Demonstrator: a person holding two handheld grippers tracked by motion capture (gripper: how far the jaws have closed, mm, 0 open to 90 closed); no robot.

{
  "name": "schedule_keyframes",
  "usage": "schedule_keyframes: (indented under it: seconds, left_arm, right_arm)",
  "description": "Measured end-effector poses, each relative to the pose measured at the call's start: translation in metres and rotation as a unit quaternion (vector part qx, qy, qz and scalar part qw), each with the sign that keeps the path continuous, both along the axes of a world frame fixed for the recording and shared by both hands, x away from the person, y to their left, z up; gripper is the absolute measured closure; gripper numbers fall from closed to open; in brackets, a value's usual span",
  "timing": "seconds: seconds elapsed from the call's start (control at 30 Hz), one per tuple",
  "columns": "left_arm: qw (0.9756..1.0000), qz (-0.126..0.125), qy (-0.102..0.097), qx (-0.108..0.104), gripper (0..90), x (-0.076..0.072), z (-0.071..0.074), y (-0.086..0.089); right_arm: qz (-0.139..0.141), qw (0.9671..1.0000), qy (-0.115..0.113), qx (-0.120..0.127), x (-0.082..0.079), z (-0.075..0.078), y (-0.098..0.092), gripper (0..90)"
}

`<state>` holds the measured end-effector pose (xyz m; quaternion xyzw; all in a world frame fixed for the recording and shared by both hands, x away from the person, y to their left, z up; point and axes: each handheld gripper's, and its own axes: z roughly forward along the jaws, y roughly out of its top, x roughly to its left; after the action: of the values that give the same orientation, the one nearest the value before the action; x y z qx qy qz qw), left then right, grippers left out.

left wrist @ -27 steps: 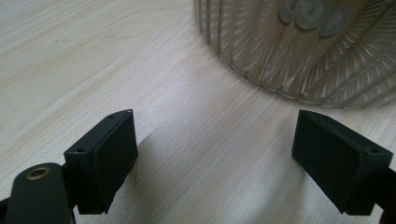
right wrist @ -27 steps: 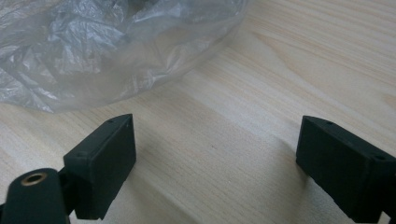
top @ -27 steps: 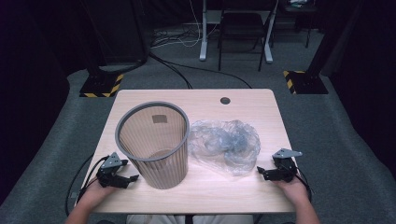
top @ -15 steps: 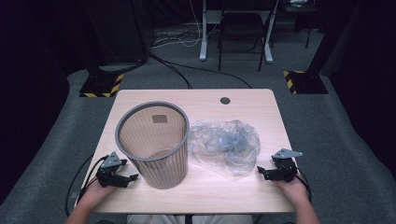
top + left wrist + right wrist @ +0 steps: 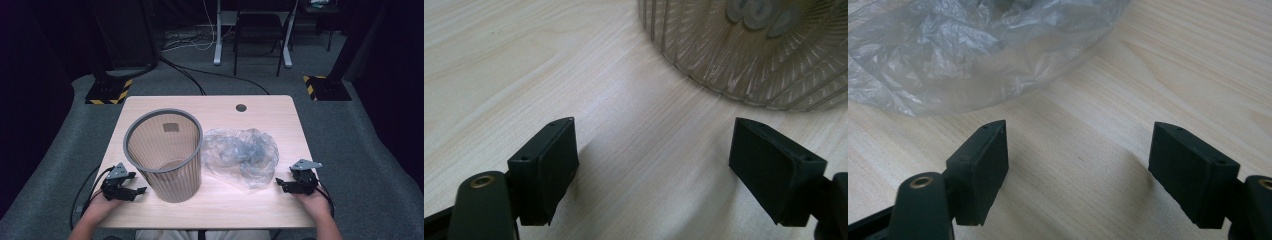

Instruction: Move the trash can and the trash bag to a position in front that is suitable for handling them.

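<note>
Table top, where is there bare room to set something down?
Free: the far strip of the table behind the wastebasket and crumpled plastic bag, around the cable hole; also the near edge between the two. Crowded: the middle, where basket and bag nearly meet.

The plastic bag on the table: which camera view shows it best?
The high view shows the plastic bag best: its whole crumpled, clear shape lies on the table, right of the wastebasket. The right gripper view shows only its near edge, close up, beyond the open right tool.

Left hand-held gripper [image 5: 134, 191] agape; right hand-held gripper [image 5: 281, 184] agape.
</note>
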<state>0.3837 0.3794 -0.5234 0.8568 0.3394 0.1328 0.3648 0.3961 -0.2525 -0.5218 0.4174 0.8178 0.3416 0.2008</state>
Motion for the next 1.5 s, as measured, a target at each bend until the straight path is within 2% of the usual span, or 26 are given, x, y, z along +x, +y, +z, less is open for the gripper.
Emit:
schedule_keyframes:
  seconds: [0.07,0.13,0.27,0.5,0.53,0.6,0.73,0.9,1.0,1.03,1.07,1.1,1.17,1.33,1.5]
  left_arm:
    - [1.0,0.004,0.001,-0.003,19.5,0.0,0.001,0.001]
    - [0.9997,0.018,0.001,-0.016,19.5,-0.001,0.005,0.005]
    - [0.9988,0.031,-0.008,-0.035,19.7,-0.002,0.013,0.01]
    - [0.9969,0.026,-0.031,-0.068,21.6,-0.008,0.041,0.01]
    - [0.9969,0.026,-0.031,-0.068,22.5,-0.008,0.041,0.01]
    - [0.9956,0.022,-0.042,-0.081,22.7,-0.011,0.053,0.01]
    - [0.9945,0.026,-0.049,-0.088,23.0,-0.014,0.063,0.011]
    - [0.9917,0.039,-0.06,-0.107,22.9,-0.016,0.078,0.015]
    - [0.9895,0.052,-0.066,-0.118,22.3,-0.018,0.087,0.016]
    - [0.9895,0.052,-0.066,-0.118,22.2,-0.018,0.087,0.016]
    - [0.9882,0.057,-0.068,-0.125,22.1,-0.019,0.092,0.016]
    - [0.9882,0.057,-0.068,-0.125,21.6,-0.019,0.092,0.016]
    - [0.9863,0.056,-0.069,-0.139,20.4,-0.021,0.099,0.015]
    - [0.9856,0.049,-0.088,-0.136,18.0,-0.025,0.115,0.013]
    - [0.9831,0.056,-0.109,-0.136,15.2,-0.029,0.132,0.012]
  right_arm:
    - [0.001,1.0,0.002,0.002,0.0,0.0,0.0,23.2]
    - [-0.002,1.0,0.003,0.006,0.0,0.001,-0.001,23.4]
    - [-0.01,0.9999,0.001,0.012,-0.002,0.004,0.0,24.0]
    - [0.001,0.9999,-0.012,-0.001,-0.004,0.017,0.008,28.4]
    - [0.002,0.9999,-0.014,0.0,-0.005,0.019,0.01,28.1]
    - [0.001,0.9998,-0.019,0.004,-0.005,0.022,0.013,26.4]
    - [0.001,0.9995,-0.021,0.025,-0.007,0.025,0.014,26.0]
    - [0.0,0.9985,-0.028,0.047,-0.008,0.033,0.015,25.5]
    - [0.005,0.9987,-0.032,0.04,-0.01,0.034,0.017,25.5]
    - [0.005,0.9987,-0.032,0.04,-0.01,0.034,0.017,25.5]
    - [0.009,0.9991,-0.029,0.029,-0.011,0.033,0.019,25.5]
    - [0.009,0.9991,-0.029,0.029,-0.011,0.033,0.019,25.5]
    - [0.017,0.9994,-0.021,0.02,-0.012,0.03,0.022,25.5]
    - [0.018,0.9993,-0.018,0.025,-0.013,0.029,0.022,25.8]
    - [0.013,0.9983,-0.036,0.044,-0.015,0.033,0.02,26.3]
